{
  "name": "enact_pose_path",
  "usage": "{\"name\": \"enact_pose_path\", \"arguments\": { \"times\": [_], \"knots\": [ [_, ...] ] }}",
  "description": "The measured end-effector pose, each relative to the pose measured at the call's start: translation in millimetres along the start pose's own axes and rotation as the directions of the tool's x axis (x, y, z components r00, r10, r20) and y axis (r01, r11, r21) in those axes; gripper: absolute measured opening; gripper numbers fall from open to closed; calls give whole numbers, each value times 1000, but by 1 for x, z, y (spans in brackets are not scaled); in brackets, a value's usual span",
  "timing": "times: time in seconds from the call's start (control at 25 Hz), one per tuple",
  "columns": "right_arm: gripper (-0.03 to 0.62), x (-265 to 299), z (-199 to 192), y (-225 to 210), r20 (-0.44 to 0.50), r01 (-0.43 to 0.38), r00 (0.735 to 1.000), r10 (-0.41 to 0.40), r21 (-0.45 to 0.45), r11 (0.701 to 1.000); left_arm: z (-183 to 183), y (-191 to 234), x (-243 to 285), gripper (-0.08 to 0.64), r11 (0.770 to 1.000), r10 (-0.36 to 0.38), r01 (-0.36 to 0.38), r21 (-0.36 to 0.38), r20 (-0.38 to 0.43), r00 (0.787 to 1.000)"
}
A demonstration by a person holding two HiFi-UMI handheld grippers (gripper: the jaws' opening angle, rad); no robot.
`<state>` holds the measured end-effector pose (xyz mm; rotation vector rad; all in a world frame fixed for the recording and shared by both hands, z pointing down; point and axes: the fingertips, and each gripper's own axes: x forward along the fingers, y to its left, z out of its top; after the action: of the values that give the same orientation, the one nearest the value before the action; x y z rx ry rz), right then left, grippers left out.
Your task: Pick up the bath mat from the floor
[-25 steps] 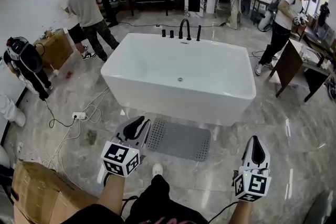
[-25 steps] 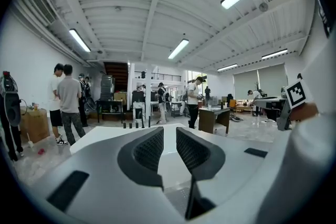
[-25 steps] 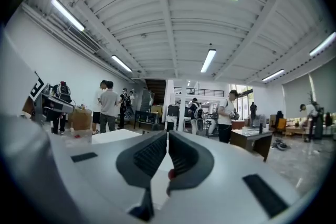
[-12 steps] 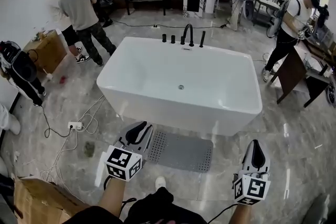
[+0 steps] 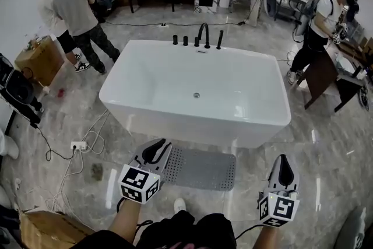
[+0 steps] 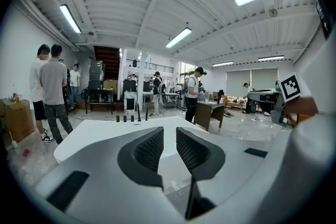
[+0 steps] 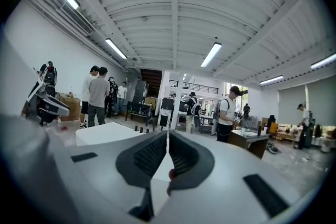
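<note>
Left gripper (image 5: pixel 155 150): jaws slightly parted, empty, at bath mat's (image 5: pixel 204 169) 9 o'clock edge. Right gripper (image 5: pixel 284 163): closed, empty, beyond its 3 o'clock end.

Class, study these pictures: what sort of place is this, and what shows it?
Probably an open workshop or lab hall, not a home bathroom: a freestanding bathtub with a bath mat stands mid-floor among loose cables, a cardboard box, work tables and several people.
</note>
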<state>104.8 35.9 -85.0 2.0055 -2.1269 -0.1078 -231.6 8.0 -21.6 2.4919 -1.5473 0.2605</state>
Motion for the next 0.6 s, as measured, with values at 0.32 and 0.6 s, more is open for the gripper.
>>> {"name": "enact_pose_path", "arguments": {
  "times": [0.32, 0.6],
  "knots": [
    [21, 26, -7, -36, 9, -34, 999, 34, -4, 999, 10, -10, 26, 77, 998, 68, -68, 13, 7, 998],
    [20, 48, -13, -79, 14, -70, 997, 70, -15, 997, 27, -38, 37, 77, 989, 141, -142, 28, 21, 990]
  ]
}}
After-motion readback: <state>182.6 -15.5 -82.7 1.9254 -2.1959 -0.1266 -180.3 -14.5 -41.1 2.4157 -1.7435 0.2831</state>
